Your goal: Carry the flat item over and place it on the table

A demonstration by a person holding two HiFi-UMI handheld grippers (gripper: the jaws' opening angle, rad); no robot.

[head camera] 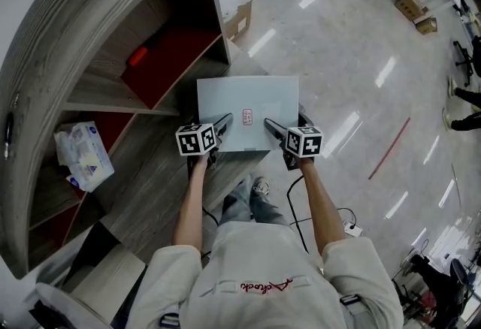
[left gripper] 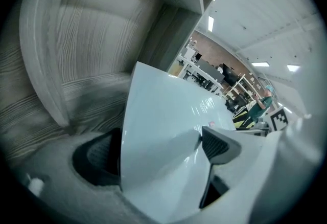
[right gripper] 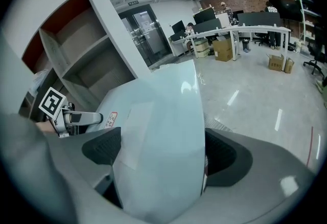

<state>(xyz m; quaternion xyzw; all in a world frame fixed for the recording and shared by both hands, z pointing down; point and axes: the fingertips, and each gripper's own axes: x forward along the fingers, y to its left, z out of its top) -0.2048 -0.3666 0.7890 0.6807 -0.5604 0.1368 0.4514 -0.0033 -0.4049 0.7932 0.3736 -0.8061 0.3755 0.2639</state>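
Both claws are clamped on the near edge of the panel (head camera: 248,106), which is held out roughly level in front of the person and resting on nothing I can see. The left claw (head camera: 225,123) pinches the near-left part of that edge. In its own view the left claw (left gripper: 161,151) has one ribbed pad on each face and the sheet runs away from it at a slant. The right claw (head camera: 269,125) pinches the near-right part. In its view the right claw (right gripper: 163,151) likewise has a dark pad either side of the pale sheet. A small red-printed sticker (head camera: 247,117) sits on the top face between the two claws (it also shows just beside the left claw's tip from the right claw's camera (right gripper: 111,119)).

Left of the left claw the room is tight. The grey wood shelf (head camera: 113,87) rises there, and its front corner post stands just beyond the panel's far-left corner. In the left claw's view the wood grain fills everything to that side of the sheet. A tissue pack (head camera: 83,156) lies on a shelf board well left of the left claw.

Right of the right claw, and beyond the panel's far edge, there is open glossy floor (head camera: 338,57). A carton (head camera: 239,18) stands beyond the far edge near the shelf end, and a red line (head camera: 391,147) lies well off to the right. A cable (head camera: 331,218) trails on the floor under the right forearm.
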